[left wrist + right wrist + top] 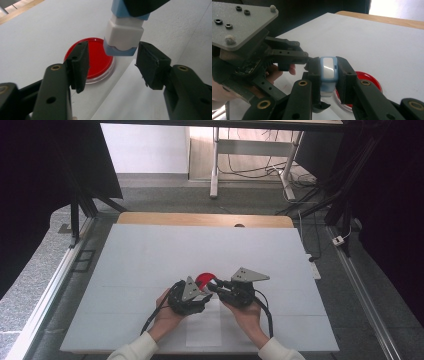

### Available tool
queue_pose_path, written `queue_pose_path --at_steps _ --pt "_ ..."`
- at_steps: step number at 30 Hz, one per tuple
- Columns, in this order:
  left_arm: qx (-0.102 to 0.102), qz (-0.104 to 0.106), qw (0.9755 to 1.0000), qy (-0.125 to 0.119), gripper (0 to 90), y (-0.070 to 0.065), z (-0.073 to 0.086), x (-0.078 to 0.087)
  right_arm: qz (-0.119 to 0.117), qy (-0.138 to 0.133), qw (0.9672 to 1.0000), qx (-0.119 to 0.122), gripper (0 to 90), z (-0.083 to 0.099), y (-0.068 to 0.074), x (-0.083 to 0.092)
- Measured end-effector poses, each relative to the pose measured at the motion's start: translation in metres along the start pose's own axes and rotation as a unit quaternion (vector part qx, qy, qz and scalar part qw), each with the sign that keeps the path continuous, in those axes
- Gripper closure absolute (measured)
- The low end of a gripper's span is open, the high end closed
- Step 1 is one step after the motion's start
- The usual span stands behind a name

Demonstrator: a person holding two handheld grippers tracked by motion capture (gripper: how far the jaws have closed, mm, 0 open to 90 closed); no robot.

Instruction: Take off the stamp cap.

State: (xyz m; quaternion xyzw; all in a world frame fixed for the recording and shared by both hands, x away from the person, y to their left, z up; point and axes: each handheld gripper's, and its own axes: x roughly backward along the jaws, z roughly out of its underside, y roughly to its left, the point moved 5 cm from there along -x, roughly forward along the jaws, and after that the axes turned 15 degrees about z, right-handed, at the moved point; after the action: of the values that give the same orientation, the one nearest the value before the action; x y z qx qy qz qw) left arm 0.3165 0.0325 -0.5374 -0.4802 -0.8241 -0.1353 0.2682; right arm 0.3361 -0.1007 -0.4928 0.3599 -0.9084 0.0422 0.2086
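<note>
A red round dish (204, 278) (96, 60) (372, 80) with a clear rim lies flat on the white table. My right gripper (214, 283) (328, 68) is shut on a small white and blue block (123, 35) (328, 67) and holds it just above the dish's near edge. My left gripper (205, 291) (113, 53) faces it from the left, and the block's free end hangs between its jaws. A gap shows between the left pad (81, 65) and the block; the right pad (150, 65) stands close beside it. The two grippers nearly meet.
The white table top (150, 250) reaches well beyond the hands on all sides. A white sheet of paper (205, 330) lies near the front edge under the hands. A wooden edge (200, 219) runs along the back, with desk legs and cables behind.
</note>
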Motion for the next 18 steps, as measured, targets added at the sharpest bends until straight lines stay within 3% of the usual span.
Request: queue_pose_path --at_steps 12,18 --pt "-0.012 -0.002 0.9999 0.003 58.2 -0.0013 -0.0004 -0.0011 0.000 -0.001 1.0000 -0.006 74.7 0.0003 -0.0009 0.0002" --pt "-0.016 0.000 0.9999 0.005 60.8 -0.0024 -0.0005 -0.0015 -0.001 0.000 1.0000 -0.009 74.7 0.0005 -0.0008 0.0005"
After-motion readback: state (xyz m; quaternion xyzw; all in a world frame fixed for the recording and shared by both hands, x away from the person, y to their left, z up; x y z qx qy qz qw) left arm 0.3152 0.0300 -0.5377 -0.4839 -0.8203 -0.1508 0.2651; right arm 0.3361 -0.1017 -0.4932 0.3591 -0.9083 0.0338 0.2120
